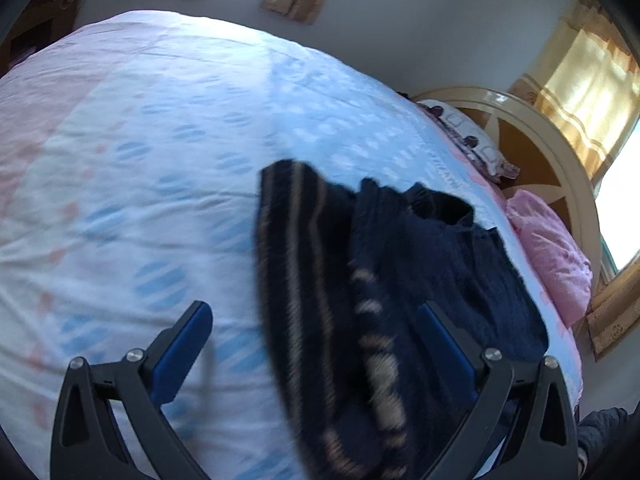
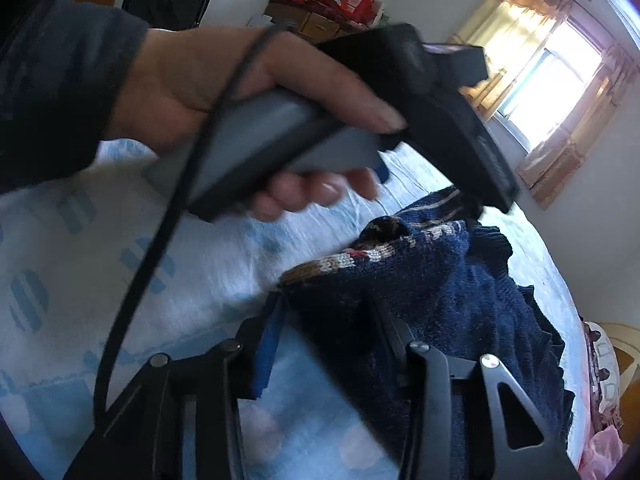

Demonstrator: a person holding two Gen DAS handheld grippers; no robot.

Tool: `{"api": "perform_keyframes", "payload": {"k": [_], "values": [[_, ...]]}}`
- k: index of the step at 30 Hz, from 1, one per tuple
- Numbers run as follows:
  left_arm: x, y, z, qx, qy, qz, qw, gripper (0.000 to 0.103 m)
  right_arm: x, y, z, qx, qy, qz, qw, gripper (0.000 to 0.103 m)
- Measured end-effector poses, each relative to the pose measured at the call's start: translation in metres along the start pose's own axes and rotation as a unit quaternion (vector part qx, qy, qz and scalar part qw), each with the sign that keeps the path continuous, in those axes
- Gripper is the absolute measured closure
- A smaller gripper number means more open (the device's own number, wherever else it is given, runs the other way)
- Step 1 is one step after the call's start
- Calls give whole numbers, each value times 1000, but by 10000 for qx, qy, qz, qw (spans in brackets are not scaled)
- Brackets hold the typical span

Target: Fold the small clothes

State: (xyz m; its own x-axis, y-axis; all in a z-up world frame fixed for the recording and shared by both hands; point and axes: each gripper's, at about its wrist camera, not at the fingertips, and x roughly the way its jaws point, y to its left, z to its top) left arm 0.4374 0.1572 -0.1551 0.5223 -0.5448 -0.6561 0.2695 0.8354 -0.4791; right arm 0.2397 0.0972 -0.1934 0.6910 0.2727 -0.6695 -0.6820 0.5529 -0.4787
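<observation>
Left wrist view: left gripper (image 1: 316,344) spread wide, nothing clamped, part of navy knit sweater (image 1: 400,280) lying between its fingers on the pale patterned bedspread (image 1: 140,160). Right wrist view: right gripper (image 2: 328,320) at a narrow gap with a sweater fold between its pads, contact unclear; hand (image 2: 224,80) above gripping the other tool's handle.
</observation>
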Motion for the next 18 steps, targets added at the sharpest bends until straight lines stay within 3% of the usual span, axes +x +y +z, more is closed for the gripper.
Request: {"api": "perform_keyframes", "payload": {"k": [5, 7, 8, 9, 10, 18], "values": [[24, -8, 9, 249, 277, 154, 9992, 5, 2, -2, 0, 5, -14, 29, 10000, 63], [29, -8, 12, 287, 344, 192, 9988, 36, 3, -4, 0, 14, -21, 41, 10000, 71], [29, -8, 14, 273, 338, 234, 9988, 46, 2, -5, 0, 16, -22, 21, 10000, 81], [28, -7, 15, 228, 352, 105, 9991, 73, 1, -6, -1, 22, -19, 14, 10000, 89], [27, -5, 15, 175, 374, -86, 9991, 84, -1, -8, -1, 38, -33, 45, 10000, 90], [13, -16, 22, -81, 164, -179, 9997, 87, -35, -40, -10, 312, -324, 75, 9990, 94]]}}
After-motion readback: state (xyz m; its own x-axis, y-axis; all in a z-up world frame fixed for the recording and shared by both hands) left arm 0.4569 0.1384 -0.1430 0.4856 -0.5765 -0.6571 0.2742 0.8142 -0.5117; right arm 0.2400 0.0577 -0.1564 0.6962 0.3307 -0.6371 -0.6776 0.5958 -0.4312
